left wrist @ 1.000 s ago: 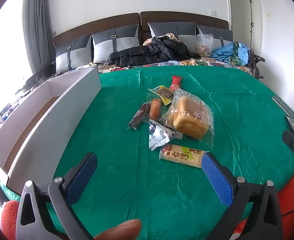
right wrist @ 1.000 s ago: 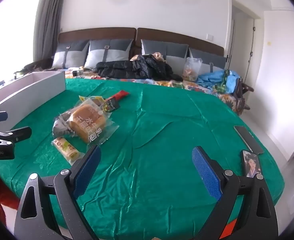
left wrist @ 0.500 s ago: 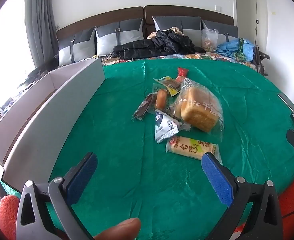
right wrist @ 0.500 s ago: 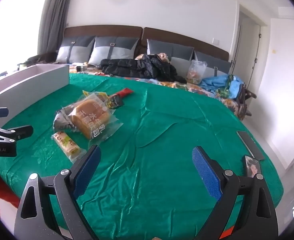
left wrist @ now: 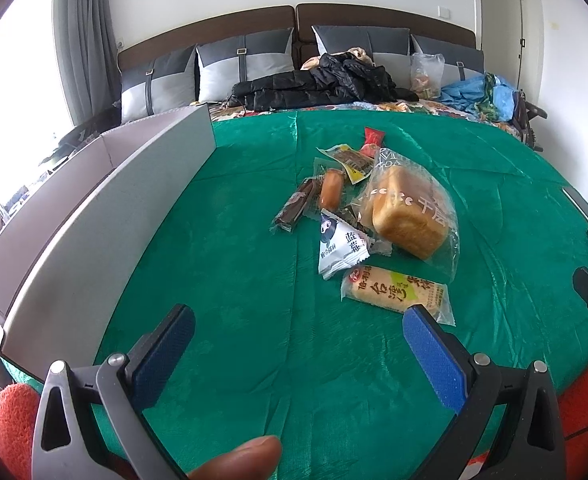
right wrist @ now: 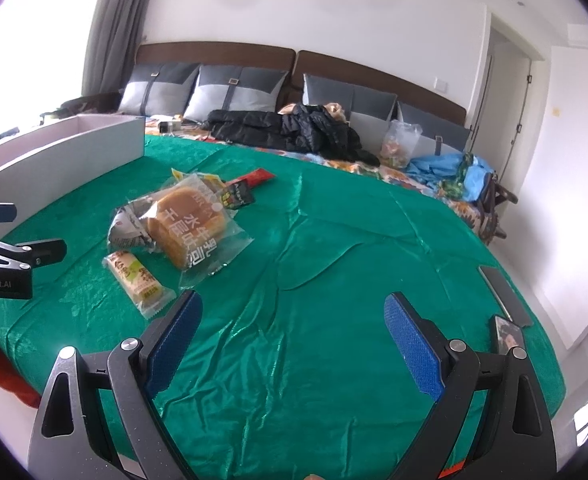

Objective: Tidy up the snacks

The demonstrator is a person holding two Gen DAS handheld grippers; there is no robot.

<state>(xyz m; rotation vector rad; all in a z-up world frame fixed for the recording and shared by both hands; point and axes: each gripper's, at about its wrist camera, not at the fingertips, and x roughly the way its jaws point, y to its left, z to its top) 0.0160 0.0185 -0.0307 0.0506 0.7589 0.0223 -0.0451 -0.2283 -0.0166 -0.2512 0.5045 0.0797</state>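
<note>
green cloth (left wrist: 230,240) on bed | snacks (left wrist: 374,220) (possibly eight) | left gripper (left wrist: 298,344), right gripper (right wrist: 294,336) fingers apart

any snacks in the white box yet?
No. The snacks, like the bagged toast loaf, all lie on the green cloth beside the white box.

Daylight floods in from the window (left wrist: 10,92) on the left of both views — there it burns out to plain white. The green cloth (right wrist: 334,280) shows soft sheen along its creases, and the clear bread wrapper (left wrist: 410,208) catches small glints. Shadows are faint and soft. Both fisheye views bow straight lines hard toward the rims, with black vignetting in the corners. Focus is fairly sharp at centre — softer and smeared near the edges.
</note>
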